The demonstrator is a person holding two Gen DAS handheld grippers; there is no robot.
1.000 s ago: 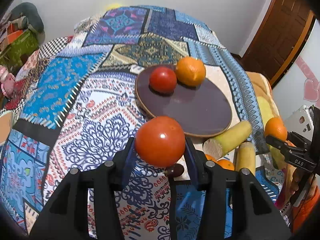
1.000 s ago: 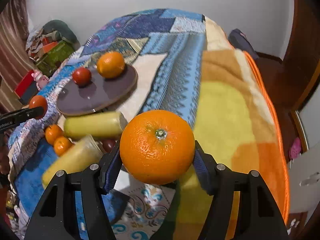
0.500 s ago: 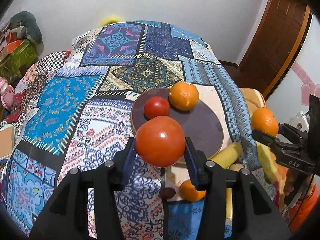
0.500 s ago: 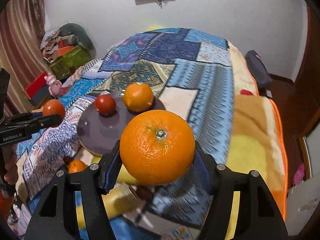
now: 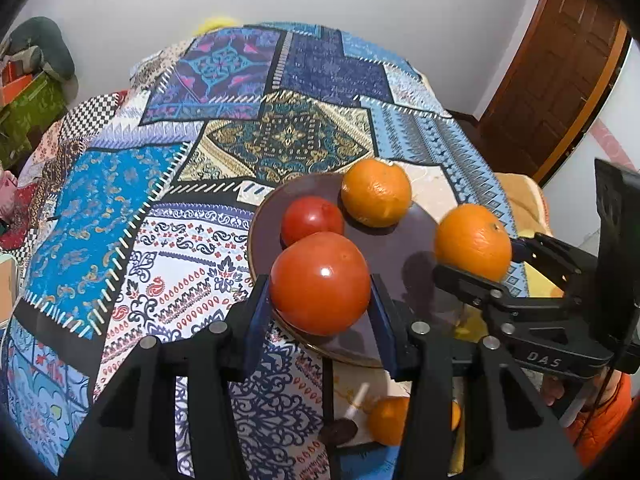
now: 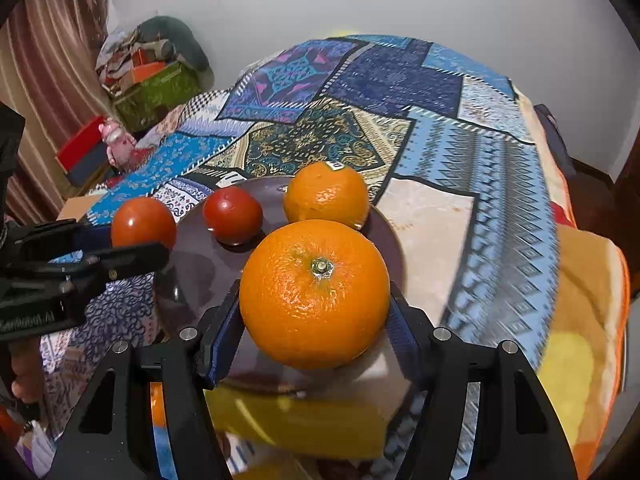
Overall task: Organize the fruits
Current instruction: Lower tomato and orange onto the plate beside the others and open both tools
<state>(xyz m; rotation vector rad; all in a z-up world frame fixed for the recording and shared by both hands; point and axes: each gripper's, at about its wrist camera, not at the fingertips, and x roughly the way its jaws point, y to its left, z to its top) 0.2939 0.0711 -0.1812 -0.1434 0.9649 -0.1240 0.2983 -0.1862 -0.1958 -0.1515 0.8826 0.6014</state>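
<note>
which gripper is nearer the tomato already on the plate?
Left. The left gripper, holding a tomato, hovers right beside the plated tomato. The right gripper, holding an orange, is farther, over the plate's opposite side.

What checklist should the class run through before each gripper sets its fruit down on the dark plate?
1. Left gripper holds the tomato firmly between both fingers: ok.
2. Right gripper holds the orange firmly: ok.
3. Plate has bare surface at its near side for both fruits: ok.
4. Fruits already on the plate, the small tomato and the far orange, sit at its far side, out of the way: ok.
5. The two grippers are apart, not touching: ok.
6. Height of each held fruit above the plate: cannot tell.
</note>
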